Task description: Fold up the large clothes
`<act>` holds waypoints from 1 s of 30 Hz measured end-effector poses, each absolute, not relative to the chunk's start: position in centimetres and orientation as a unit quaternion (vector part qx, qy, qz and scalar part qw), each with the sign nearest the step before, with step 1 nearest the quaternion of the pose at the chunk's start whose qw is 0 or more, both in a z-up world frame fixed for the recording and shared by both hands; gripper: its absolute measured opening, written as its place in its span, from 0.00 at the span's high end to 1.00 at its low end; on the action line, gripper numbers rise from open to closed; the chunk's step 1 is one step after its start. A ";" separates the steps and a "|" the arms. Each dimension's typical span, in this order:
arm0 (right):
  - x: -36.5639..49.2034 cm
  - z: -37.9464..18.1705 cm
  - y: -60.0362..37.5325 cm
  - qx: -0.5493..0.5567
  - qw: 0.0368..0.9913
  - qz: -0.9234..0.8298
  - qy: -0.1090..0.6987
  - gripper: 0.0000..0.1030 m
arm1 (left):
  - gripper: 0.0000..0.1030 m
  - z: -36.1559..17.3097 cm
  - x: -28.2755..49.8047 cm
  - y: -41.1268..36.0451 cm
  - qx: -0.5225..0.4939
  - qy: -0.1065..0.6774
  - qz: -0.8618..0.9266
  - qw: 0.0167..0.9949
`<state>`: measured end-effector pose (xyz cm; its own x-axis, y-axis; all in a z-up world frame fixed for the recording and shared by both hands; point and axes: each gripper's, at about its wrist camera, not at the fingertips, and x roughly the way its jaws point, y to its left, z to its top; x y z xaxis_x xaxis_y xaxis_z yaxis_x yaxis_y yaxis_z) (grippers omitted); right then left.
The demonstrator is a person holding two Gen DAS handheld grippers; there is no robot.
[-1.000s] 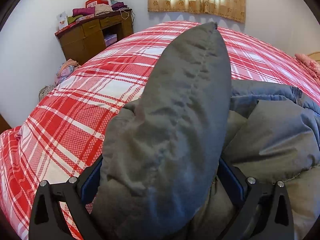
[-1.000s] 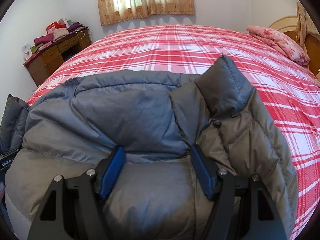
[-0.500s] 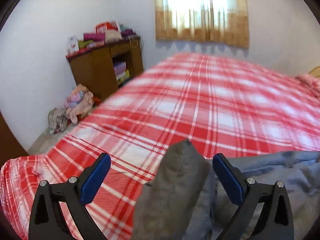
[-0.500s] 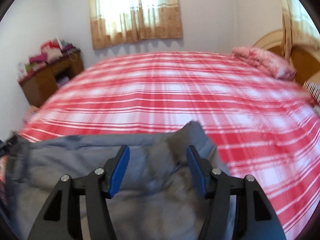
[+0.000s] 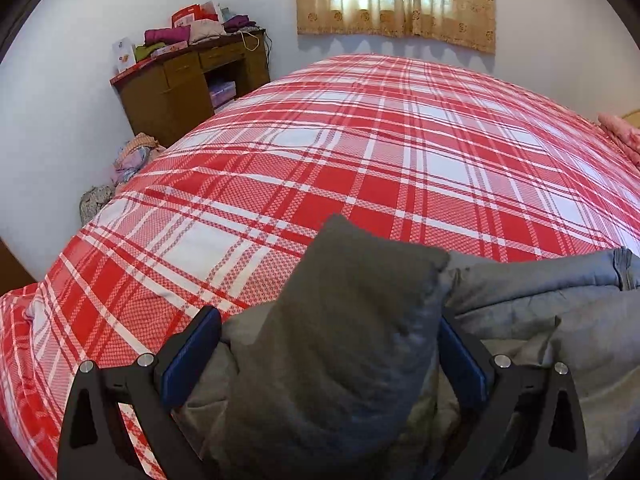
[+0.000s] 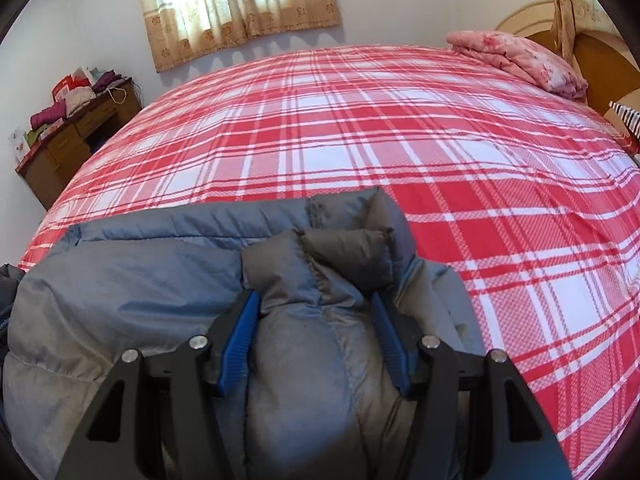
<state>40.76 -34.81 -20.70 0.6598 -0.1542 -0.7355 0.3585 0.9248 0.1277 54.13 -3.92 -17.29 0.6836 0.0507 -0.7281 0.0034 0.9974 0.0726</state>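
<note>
your jacket (image 6: 132, 280) is quilted, puffy cloth with a matt, faintly sheeny grey-blue shell, stitched in soft ribs; the bunched part (image 5: 352, 344) in the left view looks darker and slightly crumpled. the bedspread (image 5: 360, 168) is a smooth woven cloth, matt, with a fine checked weave in red and white. your gripper fingers (image 6: 132, 412) are matt black plastic with bright metal screw heads, and the pads (image 6: 238, 344) are blue, finely ribbed, rubbery-looking. the desk (image 5: 172, 92) is brown wood with a dull sheen. the curtain (image 6: 236, 4) is thin, light cloth; the pink quilt (image 6: 520, 56) is soft printed cloth.
</note>
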 end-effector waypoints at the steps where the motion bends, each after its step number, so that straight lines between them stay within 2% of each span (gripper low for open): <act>1: 40.7 -20.7 -34.7 0.129 0.901 -0.144 0.388 0.41 | 0.01 -17.3 54.0 -4.1 0.037 0.396 0.015 0.917; 13: 41.3 -21.1 -34.2 0.102 0.896 -0.156 0.403 0.39 | 0.01 -17.3 54.2 -4.7 0.057 0.406 0.016 0.912; 17: 41.6 -20.1 -33.4 0.072 0.891 -0.162 0.418 0.38 | 0.01 -14.6 52.3 -4.6 0.065 0.396 0.021 0.916; 20: 39.7 -15.8 -30.6 0.066 0.920 -0.157 0.354 0.38 | 0.01 -11.0 48.4 -6.2 0.065 0.340 -0.022 0.938; 24: 39.9 -13.5 -25.2 0.049 0.938 -0.096 0.331 0.32 | 0.01 -10.9 46.6 -8.7 0.075 0.328 -0.051 0.940; 27: 40.7 -15.1 -23.0 0.038 0.934 -0.081 0.346 0.32 | 0.01 -13.2 47.0 -10.2 0.099 0.348 -0.047 0.931; 30: 41.4 -18.6 -22.7 0.041 0.923 -0.078 0.376 0.32 | 0.01 -14.7 47.5 -9.6 0.078 0.362 -0.044 0.928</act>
<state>41.42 -22.75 -18.61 0.7056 -0.1141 -0.6993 0.1751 0.9844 0.0160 47.46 -9.65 -14.74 0.7343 -0.0254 -0.6783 0.1382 0.9840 0.1128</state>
